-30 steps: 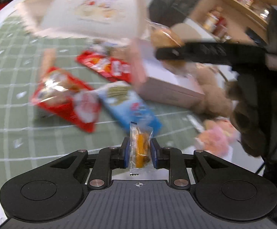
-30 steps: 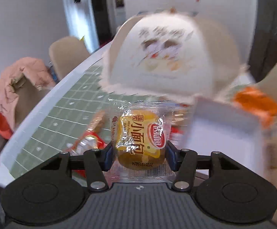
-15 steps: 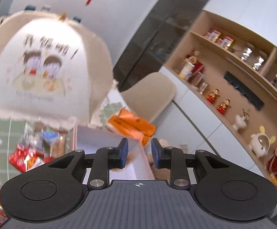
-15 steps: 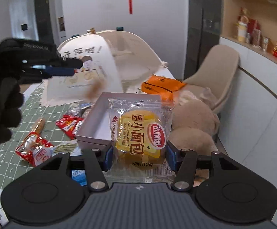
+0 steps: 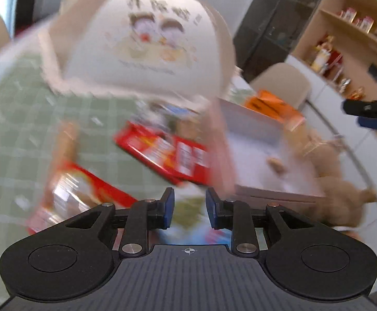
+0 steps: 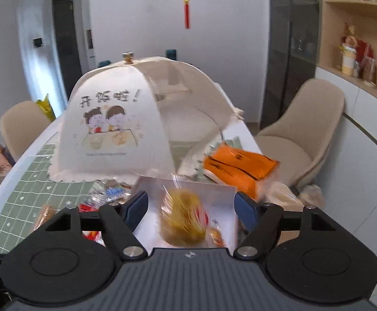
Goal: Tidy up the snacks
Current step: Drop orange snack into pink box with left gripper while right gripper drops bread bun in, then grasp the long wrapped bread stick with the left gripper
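Observation:
My right gripper [image 6: 191,208] is open above the white box [image 6: 222,194]. The yellow bread packet [image 6: 182,217] is blurred between the spread jaws, free of them, over the box. A small orange snack [image 6: 215,234] lies in the box. My left gripper [image 5: 188,208] is open and empty, low over the table. Red snack packets [image 5: 167,153] [image 5: 74,194] and a blue one [image 5: 185,233] lie on the green mat ahead of it. The white box shows to its right [image 5: 255,140] with a small snack [image 5: 276,164] inside. The right gripper shows at the far right edge [image 5: 370,115].
A beige mesh food cover [image 6: 126,124] stands behind the snacks on the green checked mat [image 6: 19,202]. An orange pack [image 6: 237,168] lies behind the box. A plush toy [image 5: 344,189] sits right of the box. Beige chairs [image 6: 302,129] and shelves surround the table.
My right gripper opened and let the yellow bread packet go over the box. My left gripper let its small orange snack go earlier and swung back down over the snacks on the mat.

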`<state>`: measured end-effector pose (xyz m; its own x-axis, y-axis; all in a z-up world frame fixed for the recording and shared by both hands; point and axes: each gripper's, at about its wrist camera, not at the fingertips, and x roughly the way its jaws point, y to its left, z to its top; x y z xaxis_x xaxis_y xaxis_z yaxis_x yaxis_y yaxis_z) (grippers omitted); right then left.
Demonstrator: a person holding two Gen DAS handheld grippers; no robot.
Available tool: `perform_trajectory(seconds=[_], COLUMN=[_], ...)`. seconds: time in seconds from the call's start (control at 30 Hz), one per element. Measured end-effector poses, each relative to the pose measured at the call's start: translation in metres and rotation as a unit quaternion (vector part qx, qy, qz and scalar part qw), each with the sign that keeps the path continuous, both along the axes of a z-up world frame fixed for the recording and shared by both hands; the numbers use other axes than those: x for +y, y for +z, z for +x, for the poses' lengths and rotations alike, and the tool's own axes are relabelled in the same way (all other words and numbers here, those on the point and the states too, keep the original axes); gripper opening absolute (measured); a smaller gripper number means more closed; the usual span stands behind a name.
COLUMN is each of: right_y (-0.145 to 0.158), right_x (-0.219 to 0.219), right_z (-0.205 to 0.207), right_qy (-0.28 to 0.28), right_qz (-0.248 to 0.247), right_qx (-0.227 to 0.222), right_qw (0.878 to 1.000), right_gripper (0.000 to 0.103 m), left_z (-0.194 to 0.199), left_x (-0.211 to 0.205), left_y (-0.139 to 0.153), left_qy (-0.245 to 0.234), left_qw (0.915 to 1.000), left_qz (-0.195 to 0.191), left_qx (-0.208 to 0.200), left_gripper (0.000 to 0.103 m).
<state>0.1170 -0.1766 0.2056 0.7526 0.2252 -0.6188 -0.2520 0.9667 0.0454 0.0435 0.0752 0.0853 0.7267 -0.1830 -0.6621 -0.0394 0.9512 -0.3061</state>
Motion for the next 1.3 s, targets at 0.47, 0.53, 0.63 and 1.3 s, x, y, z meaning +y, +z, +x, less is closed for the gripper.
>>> perform_trajectory(seconds=[0.47,0.53,0.63,1.3], right_y=[-0.130,-0.134,-0.140,-0.131], right_x=[0.093,0.095,0.104,0.132], right_z=[-0.038,-0.033,-0.027,-0.064], right_qy=[0.165,0.160,0.158,0.155], right_qz=[-0.042,-0.044,-0.043,-0.064], right_qx=[0.179,0.188,0.198,0.153], right_qw=[0.969,0.968,0.966,0.974], right_gripper=[0.081,0.081,0.081,0.081], left_z=[-0.022,-0.033,-0.040,0.003], left_x=[0.053,0.050,0.052,0.064], left_y=[-0.035,-0.034,-0.026,-0.052], left_qy=[-0.015,-0.027,-0.033,-0.019], left_qw=[0.9975,0.9968,0.9970,0.9881], left_qz=[0.020,0.006,-0.011,0.120], left_qx=[0.066,0.075,0.069,0.094], left_gripper=[0.030,0.030,0.030,0.039])
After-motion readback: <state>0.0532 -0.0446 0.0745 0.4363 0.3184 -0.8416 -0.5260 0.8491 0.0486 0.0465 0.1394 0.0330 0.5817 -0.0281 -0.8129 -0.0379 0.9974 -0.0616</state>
